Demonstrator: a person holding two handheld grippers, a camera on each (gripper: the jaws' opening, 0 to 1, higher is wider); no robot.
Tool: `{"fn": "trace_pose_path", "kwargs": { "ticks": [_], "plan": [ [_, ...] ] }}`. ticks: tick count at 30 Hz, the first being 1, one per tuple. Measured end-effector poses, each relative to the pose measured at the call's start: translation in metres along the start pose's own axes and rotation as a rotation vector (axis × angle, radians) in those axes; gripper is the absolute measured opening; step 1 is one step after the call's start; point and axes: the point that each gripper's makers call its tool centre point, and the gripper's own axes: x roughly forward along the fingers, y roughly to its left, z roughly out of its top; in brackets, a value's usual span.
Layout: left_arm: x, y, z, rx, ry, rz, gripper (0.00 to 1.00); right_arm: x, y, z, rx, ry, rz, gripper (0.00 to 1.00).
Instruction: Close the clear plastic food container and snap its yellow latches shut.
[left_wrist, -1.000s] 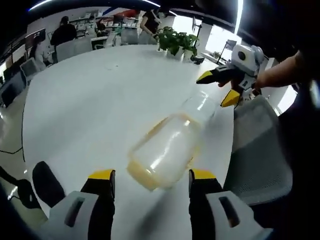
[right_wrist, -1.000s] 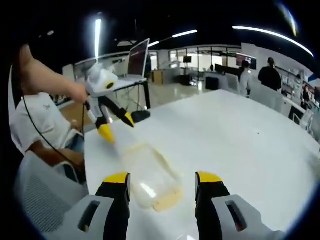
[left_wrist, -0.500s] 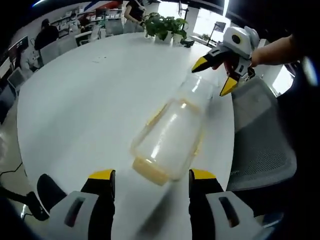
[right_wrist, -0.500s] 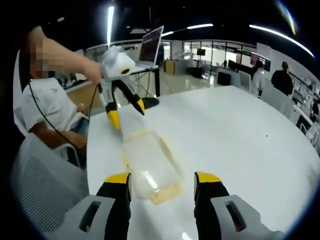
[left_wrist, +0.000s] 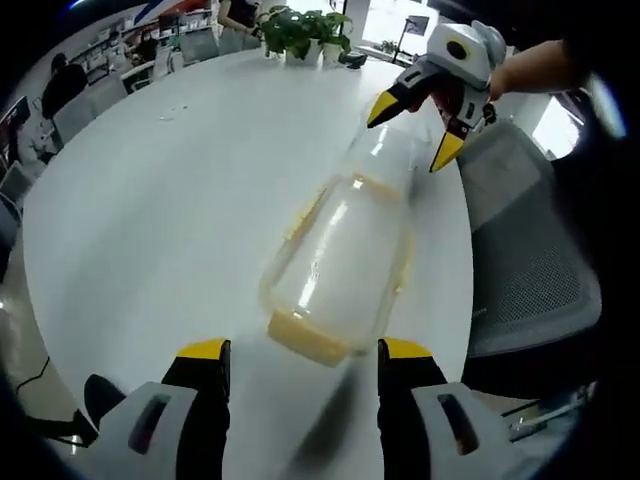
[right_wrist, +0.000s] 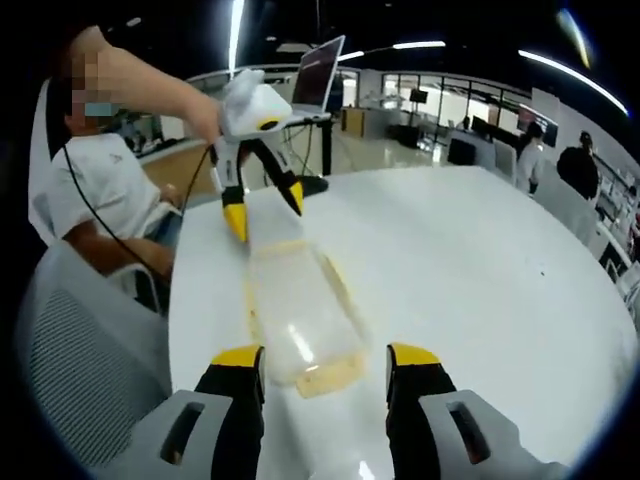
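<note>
The clear plastic container (left_wrist: 340, 255) lies lengthwise on the white table (left_wrist: 160, 200), with a yellow latch (left_wrist: 305, 340) at its near end. A clear flap extends from its far end, and whether it is the lid I cannot tell. My left gripper (left_wrist: 305, 355) is open just short of the container, its jaws wider than the container's end. The right gripper (left_wrist: 408, 138) hangs open over the far end. In the right gripper view the container (right_wrist: 300, 305) runs away from my open right gripper (right_wrist: 325, 358), and the left gripper (right_wrist: 266, 215) straddles the far end, open.
Grey mesh chairs (left_wrist: 530, 250) (right_wrist: 90, 340) stand against the table's edge beside the container. Potted plants (left_wrist: 300, 30) sit at the far rim. A seated person in a white shirt (right_wrist: 95, 195) holds the left gripper. A laptop (right_wrist: 320, 75) stands behind, and people are in the background.
Both views have tilted down and closed in on the container. Each gripper now sits nearer its end of the container, still open. The container itself lies where it was.
</note>
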Motion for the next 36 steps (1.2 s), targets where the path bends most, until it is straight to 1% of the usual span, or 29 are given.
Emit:
{"fn": "trace_pose_path", "kwargs": {
  "ticks": [1, 3, 4, 7, 11, 13, 16, 18, 20, 24, 27, 32, 36],
  "plan": [
    [0.001, 0.000, 0.000, 0.007, 0.006, -0.002, 0.59, 0.001, -0.001, 0.000, -0.007, -0.001, -0.002, 0.42],
    [0.002, 0.001, -0.001, 0.019, 0.016, -0.006, 0.58, 0.002, 0.000, 0.000, -0.015, -0.003, 0.008, 0.45],
    [0.003, 0.001, -0.001, 0.025, 0.021, -0.009, 0.58, 0.003, 0.002, -0.002, -0.010, 0.008, 0.026, 0.46],
    [0.004, 0.001, -0.001, 0.043, 0.029, -0.013, 0.58, 0.007, 0.003, -0.006, -0.038, 0.031, 0.034, 0.49],
    [0.007, 0.001, -0.002, 0.056, 0.047, -0.022, 0.58, 0.010, 0.005, -0.010, -0.067, 0.061, 0.063, 0.49],
    [0.009, 0.000, -0.003, 0.059, 0.055, -0.029, 0.57, 0.011, 0.003, -0.014, -0.096, 0.086, 0.061, 0.50],
    [0.013, -0.001, -0.003, 0.078, 0.065, -0.042, 0.57, 0.015, 0.004, -0.016, -0.102, 0.096, 0.079, 0.51],
    [0.015, -0.001, -0.005, 0.101, 0.082, -0.047, 0.57, 0.017, 0.004, -0.018, -0.115, 0.110, 0.088, 0.51],
    [0.016, -0.001, -0.005, 0.122, 0.093, -0.048, 0.56, 0.019, 0.003, -0.016, -0.117, 0.110, 0.094, 0.50],
    [0.018, -0.004, -0.004, 0.141, 0.097, -0.059, 0.55, 0.023, 0.004, -0.017, -0.126, 0.126, 0.107, 0.50],
    [0.021, -0.004, -0.005, 0.171, 0.109, -0.061, 0.53, 0.026, 0.005, -0.022, -0.134, 0.151, 0.125, 0.50],
    [0.025, -0.007, -0.003, 0.173, 0.109, -0.074, 0.53, 0.030, 0.005, -0.030, -0.161, 0.181, 0.141, 0.50],
    [0.027, -0.006, -0.002, 0.199, 0.112, -0.073, 0.53, 0.033, 0.002, -0.033, -0.178, 0.201, 0.143, 0.50]
  ]
}}
